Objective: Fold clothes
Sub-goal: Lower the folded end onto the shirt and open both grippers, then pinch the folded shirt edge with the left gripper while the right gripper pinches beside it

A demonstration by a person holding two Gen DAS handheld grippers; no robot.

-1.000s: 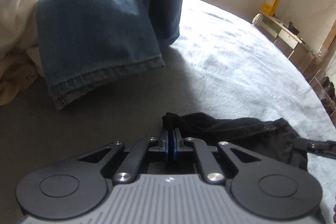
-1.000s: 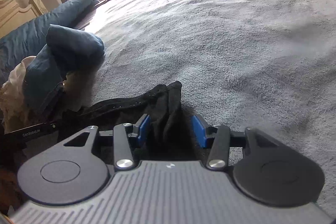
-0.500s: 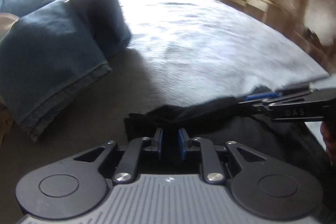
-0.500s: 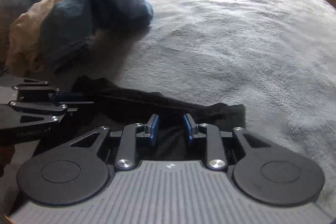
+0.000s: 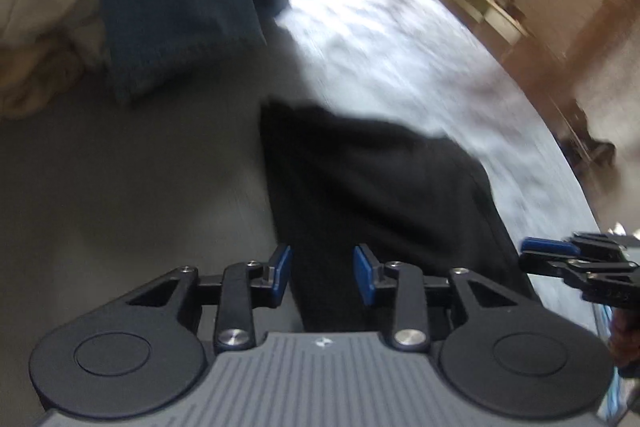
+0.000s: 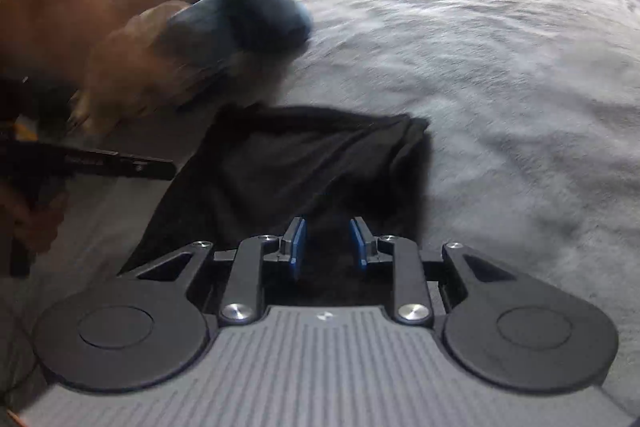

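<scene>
The black garment (image 5: 376, 187) lies spread on the grey bed (image 5: 120, 187) in the lower middle of both views, below the folded jeans (image 5: 176, 15) and cream cloth (image 5: 44, 7) at upper left. The left claw (image 5: 322, 273) has just been opening; its blue pads stand apart over the garment's near edge without pressing it. The right claw (image 6: 328, 247) is likewise spread over the cloth, pinching nothing.
</scene>
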